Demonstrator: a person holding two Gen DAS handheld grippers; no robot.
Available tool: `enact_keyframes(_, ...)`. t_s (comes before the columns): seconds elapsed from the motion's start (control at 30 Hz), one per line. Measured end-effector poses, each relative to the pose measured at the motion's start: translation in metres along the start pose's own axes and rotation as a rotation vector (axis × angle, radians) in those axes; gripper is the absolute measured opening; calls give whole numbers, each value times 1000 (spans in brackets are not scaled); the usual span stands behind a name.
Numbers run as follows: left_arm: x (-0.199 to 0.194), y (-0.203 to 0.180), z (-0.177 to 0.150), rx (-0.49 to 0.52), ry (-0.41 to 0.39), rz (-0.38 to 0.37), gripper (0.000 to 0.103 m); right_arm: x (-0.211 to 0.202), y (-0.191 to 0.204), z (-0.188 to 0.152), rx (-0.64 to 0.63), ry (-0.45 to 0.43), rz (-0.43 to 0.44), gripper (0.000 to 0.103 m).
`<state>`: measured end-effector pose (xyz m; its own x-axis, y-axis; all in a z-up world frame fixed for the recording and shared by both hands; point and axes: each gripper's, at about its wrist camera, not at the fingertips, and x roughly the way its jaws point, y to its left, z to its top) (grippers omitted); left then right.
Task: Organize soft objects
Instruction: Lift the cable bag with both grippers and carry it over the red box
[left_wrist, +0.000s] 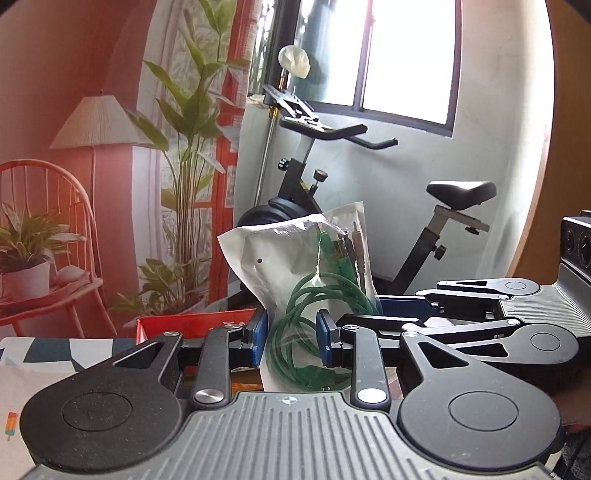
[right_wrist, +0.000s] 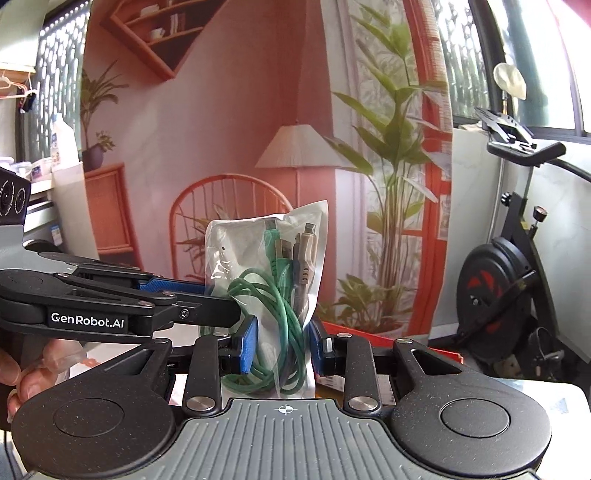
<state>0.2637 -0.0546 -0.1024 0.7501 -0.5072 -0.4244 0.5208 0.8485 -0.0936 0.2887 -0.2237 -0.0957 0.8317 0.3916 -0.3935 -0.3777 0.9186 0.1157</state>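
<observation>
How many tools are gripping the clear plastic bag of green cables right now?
2. The left tool clamps the clear plastic bag of green cables low down; the right tool clamps it from the other side. Both sets of blue pads press on it.

Open air above the held bag (left_wrist: 295, 258) — exercise bike (left_wrist: 369, 192) stands close behind.

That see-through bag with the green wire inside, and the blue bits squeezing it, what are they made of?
The bag looks like thin glossy plastic film: it crinkles, shines and shows its contents. The green cable seems rubbery plastic, coiling in soft loops. The blue pads look like matte rubber or plastic, though that's hard to tell.
</observation>
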Motion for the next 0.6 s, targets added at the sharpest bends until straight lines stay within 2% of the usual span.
enact_keyframes(0.1, 27, 1, -8, -15, 65, -20, 30, 12, -19, -10, 50, 40, -12, 27)
enact_keyframes(0.33, 81, -4, -32, -39, 239, -81, 30, 33, -57, -49, 166, 195, -55, 27)
enact_keyframes(0.5, 102, -5, -36, -49, 311, -96, 30, 36, -68, -66, 212, 248, -84, 28)
enact_keyframes(0.6, 107, -3, -37, -62, 324, -95, 31, 37, -72, -74, 233, 255, -103, 33)
